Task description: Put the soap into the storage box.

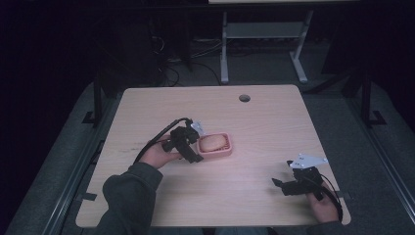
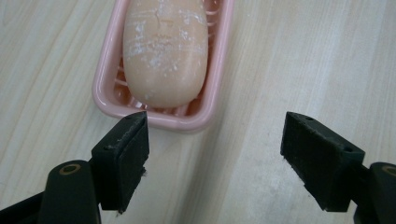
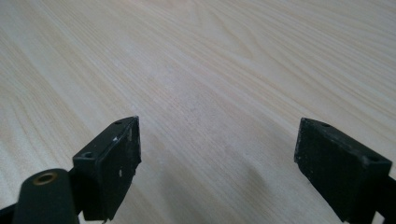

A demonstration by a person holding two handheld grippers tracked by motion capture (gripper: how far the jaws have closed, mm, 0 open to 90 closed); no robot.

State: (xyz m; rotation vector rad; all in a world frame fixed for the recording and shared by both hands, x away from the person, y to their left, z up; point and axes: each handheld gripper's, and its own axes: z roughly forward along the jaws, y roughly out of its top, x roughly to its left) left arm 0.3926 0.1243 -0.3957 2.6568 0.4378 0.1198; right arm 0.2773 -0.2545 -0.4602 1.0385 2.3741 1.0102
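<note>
Care is called for at the pink soap dish [image 2: 108,95], which sits near the middle of the wooden table [image 1: 264,122] with the bar of soap [image 2: 164,51] lying lengthwise in it. The step in hand is judged to be a reach by the left gripper [image 2: 215,156] toward that dish or the bar. To do it well, the wrist should be shifted so that the dish's short end, now lying off toward the left jaw, is centred in the gap; the jaws should then be lowered to either side before any closing is begun. The bar looks smooth and powdery, so a slip is likely if it is pinched near its rounded end. The left gripper's jaws are spread wide, nothing is held, and one jaw tip is seen just beside the dish rim; contact cannot be told. The right gripper [image 1: 293,185] is kept well apart from the dish, near the table's near right corner, with its jaws likewise spread wide over bare wood and nothing between them.
</note>
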